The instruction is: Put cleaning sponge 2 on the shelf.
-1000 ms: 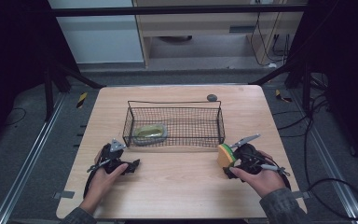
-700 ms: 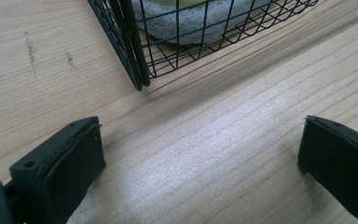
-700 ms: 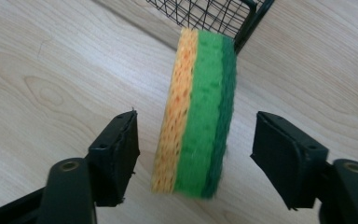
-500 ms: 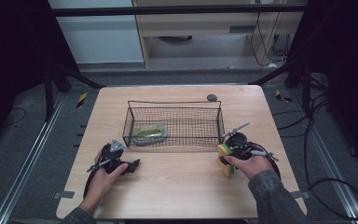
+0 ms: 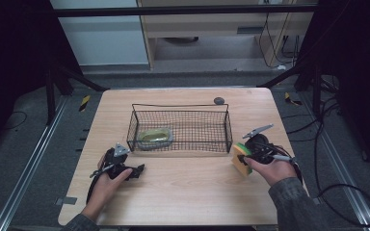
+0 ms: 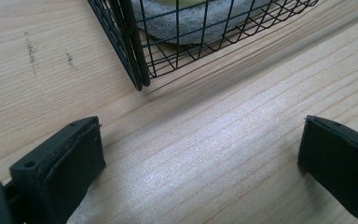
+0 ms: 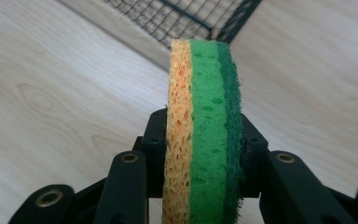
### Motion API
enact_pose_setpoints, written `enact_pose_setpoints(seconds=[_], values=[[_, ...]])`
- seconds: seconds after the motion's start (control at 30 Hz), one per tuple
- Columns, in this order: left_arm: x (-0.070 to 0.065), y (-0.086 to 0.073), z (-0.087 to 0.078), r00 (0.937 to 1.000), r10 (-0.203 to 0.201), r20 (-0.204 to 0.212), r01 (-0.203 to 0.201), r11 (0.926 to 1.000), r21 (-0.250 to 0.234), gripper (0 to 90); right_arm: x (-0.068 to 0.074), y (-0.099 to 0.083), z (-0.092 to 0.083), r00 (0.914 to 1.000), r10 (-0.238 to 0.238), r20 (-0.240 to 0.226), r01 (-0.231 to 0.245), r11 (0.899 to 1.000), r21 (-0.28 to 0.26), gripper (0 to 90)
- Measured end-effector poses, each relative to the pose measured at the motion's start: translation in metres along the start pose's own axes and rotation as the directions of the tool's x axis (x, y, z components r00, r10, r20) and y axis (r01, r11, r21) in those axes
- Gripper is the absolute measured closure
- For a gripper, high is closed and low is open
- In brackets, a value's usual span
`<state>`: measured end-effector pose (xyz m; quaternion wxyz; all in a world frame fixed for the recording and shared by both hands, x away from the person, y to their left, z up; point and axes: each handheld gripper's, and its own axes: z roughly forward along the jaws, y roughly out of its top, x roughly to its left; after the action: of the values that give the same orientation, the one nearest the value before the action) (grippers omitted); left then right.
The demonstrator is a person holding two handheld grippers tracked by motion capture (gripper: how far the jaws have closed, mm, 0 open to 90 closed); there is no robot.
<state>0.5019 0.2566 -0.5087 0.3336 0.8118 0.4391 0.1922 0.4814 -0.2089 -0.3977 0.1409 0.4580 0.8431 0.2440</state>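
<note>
I have the sponge (image 7: pixel 204 135), orange, green and dark green layers on edge, clamped between the jaws of my right tongs (image 5: pixel 250 155), raised just off the bench (image 5: pixel 188 192) beside the right end of the wire basket (image 5: pixel 180 126). One sponge-like pad (image 5: pixel 155 137) already lies inside the basket at its left end. My left tongs (image 5: pixel 125 166) rest spread wide and empty near the basket's left corner. I judge the job about half done: this sponge is not yet over the rim.

Lab: dark frame struts (image 5: pixel 74 77), floor cables (image 5: pixel 327 130).
</note>
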Motion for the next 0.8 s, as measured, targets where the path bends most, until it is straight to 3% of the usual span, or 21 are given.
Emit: enact_pose_setpoints(seconds=[0.17,0.37,0.6,0.8], values=[[0.000,0.000,0.000,1.0000,0.000,0.000,0.000,1.0000,0.000,0.0,-0.022,0.000,-0.010,0.9991,0.027,0.032,-0.025,0.999,-0.047,63.9],[0.000,0.000,0.000,1.0000,0.000,0.000,0.000,1.0000,0.000,0.0,-0.044,0.015,-0.023,0.9968,0.035,0.072,-0.028,0.995,-0.091,64.1],[0.000,0.000,0.000,1.0000,-0.002,-0.002,0.002,1.0000,0.000,0.0,-0.056,0.046,-0.038,0.9947,0.024,0.100,-0.010,0.989,-0.146,64.4],[0.000,0.000,0.000,1.0000,-0.002,-0.001,0.002,1.0000,0.001,0.0,-0.055,0.069,-0.042,0.9928,-0.007,0.120,0.028,0.985,-0.173,64.6]])
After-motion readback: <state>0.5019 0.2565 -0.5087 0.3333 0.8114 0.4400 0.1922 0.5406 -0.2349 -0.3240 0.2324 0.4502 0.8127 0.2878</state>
